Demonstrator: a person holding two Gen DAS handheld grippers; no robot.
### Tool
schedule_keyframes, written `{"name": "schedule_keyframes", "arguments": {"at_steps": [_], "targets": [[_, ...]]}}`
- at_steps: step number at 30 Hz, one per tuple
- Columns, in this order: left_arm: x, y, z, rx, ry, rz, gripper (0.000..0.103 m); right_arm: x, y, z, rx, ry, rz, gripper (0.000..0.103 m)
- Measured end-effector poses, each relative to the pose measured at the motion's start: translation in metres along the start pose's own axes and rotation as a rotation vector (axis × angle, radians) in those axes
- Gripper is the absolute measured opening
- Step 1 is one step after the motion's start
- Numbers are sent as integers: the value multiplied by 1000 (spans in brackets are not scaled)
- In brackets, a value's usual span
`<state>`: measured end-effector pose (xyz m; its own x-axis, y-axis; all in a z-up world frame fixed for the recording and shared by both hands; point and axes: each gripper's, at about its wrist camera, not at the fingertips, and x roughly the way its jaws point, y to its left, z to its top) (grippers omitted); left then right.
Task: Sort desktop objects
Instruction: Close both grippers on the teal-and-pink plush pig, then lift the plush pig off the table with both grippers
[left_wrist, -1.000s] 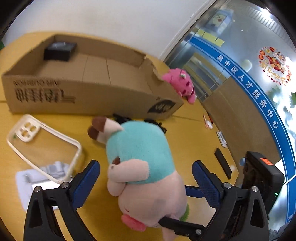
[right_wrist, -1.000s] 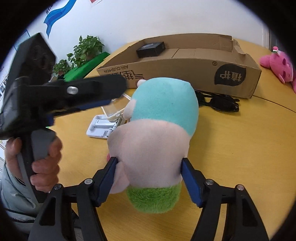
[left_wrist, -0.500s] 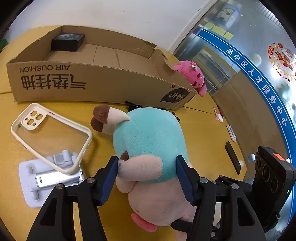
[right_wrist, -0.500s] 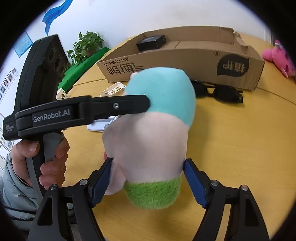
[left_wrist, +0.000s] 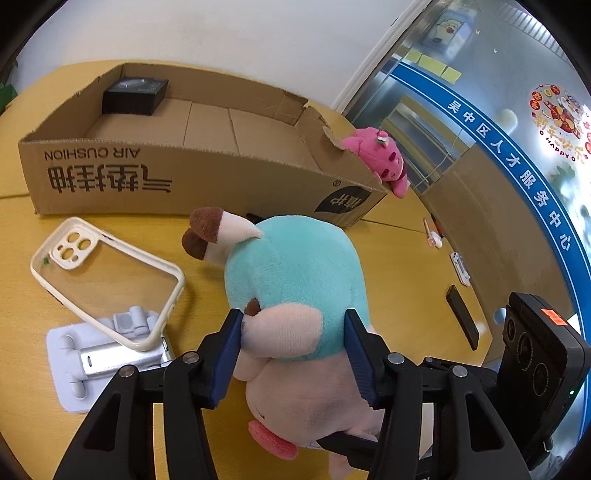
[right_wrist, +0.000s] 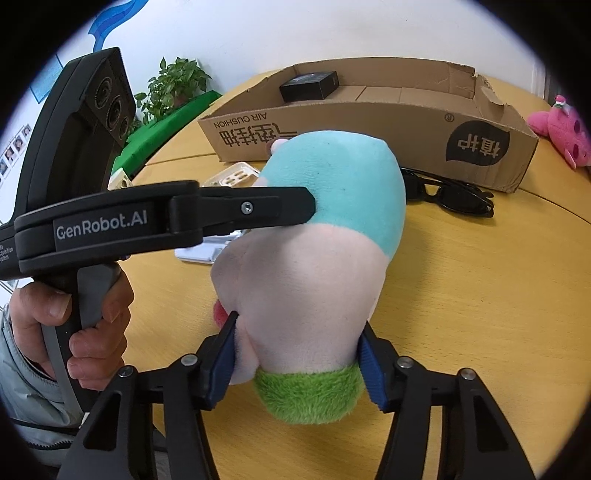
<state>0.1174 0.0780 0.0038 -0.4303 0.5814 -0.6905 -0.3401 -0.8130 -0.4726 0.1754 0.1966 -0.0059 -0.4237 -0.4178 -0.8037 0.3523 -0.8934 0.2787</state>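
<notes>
A plush toy (left_wrist: 291, 280) with a teal top, pink body and green base (right_wrist: 314, 266) is held by both grippers over the yellow table. My left gripper (left_wrist: 293, 354) is shut on its teal and pink middle. My right gripper (right_wrist: 297, 362) is shut on its lower pink part, just above the green base. The open cardboard box (left_wrist: 207, 155) lies behind the toy, with a black box (left_wrist: 135, 96) in its far left end; the cardboard box also shows in the right wrist view (right_wrist: 373, 122).
A clear phone case (left_wrist: 107, 280) leans on a white phone stand (left_wrist: 92, 362) left of the toy. Black sunglasses (right_wrist: 450, 195) lie in front of the cardboard box. A pink plush (left_wrist: 380, 162) sits at the box's right end. Small items (left_wrist: 461, 317) lie at the table's right edge.
My left gripper went from open around the toy to shut on its middle. The toy has come up a little. The right gripper kept its hold.
</notes>
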Motion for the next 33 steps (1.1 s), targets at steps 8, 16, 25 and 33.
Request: {"name": "schedule_keyframes", "arguments": {"at_steps": [8,16,25,33], "targets": [[11,3,2,-26,75,35,58,5,-13,6,75,62,54,68],[17,2,0,4,55,40,60,9,-20,2,89,58,78,73],[5,1,-3,10,19,24,56,6,-10,2,44,37,61,58],[-37,-20,32,77,-109,-1,54,-27,0,30,-21,-75,52,57]]}}
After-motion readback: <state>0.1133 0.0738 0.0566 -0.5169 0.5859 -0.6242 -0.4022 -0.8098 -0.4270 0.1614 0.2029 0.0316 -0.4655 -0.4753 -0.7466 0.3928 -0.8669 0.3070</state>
